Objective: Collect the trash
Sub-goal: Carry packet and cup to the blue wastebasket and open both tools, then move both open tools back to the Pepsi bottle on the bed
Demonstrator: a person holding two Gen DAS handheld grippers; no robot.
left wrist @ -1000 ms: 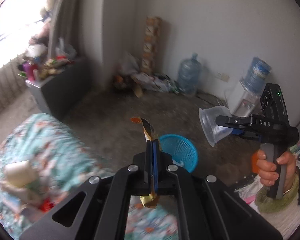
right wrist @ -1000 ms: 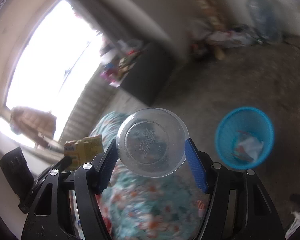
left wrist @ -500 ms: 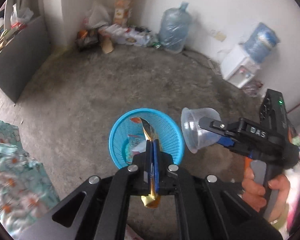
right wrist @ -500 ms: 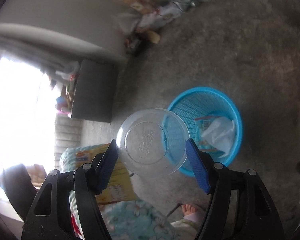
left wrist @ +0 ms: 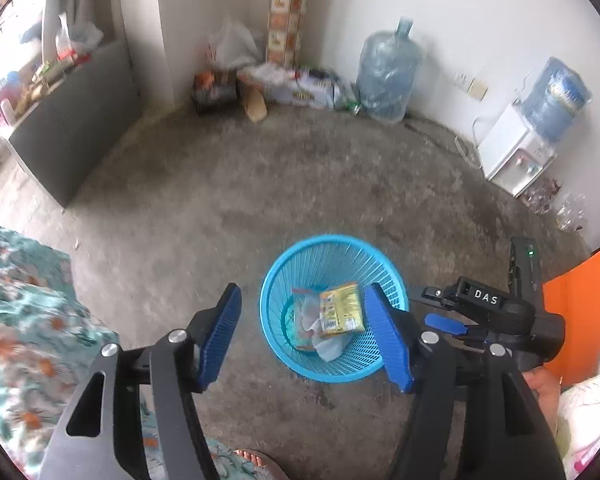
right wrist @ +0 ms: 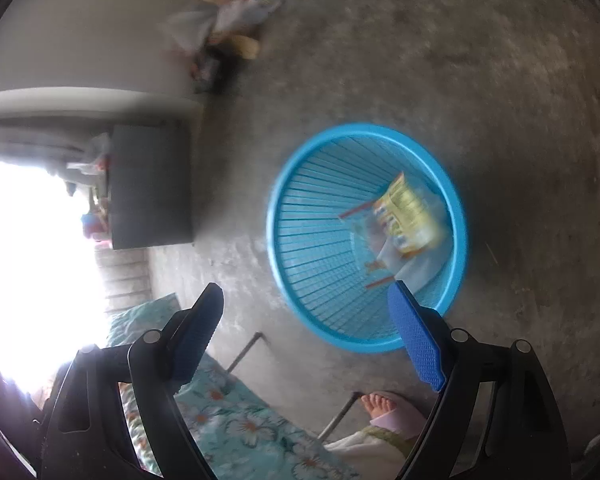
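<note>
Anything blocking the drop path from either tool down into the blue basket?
Nothing visible. The left tool and right tool both hang open and empty above the blue basket, jaws just opened. The yellow wrapper already lies inside. The clear cup isn't clearly visible.

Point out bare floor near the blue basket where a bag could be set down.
Bare concrete floor runs open from the blue basket back to the grey cabinet and the water jug. It is crowded along the far wall, with bags and clutter, and by the water dispenser.
</note>
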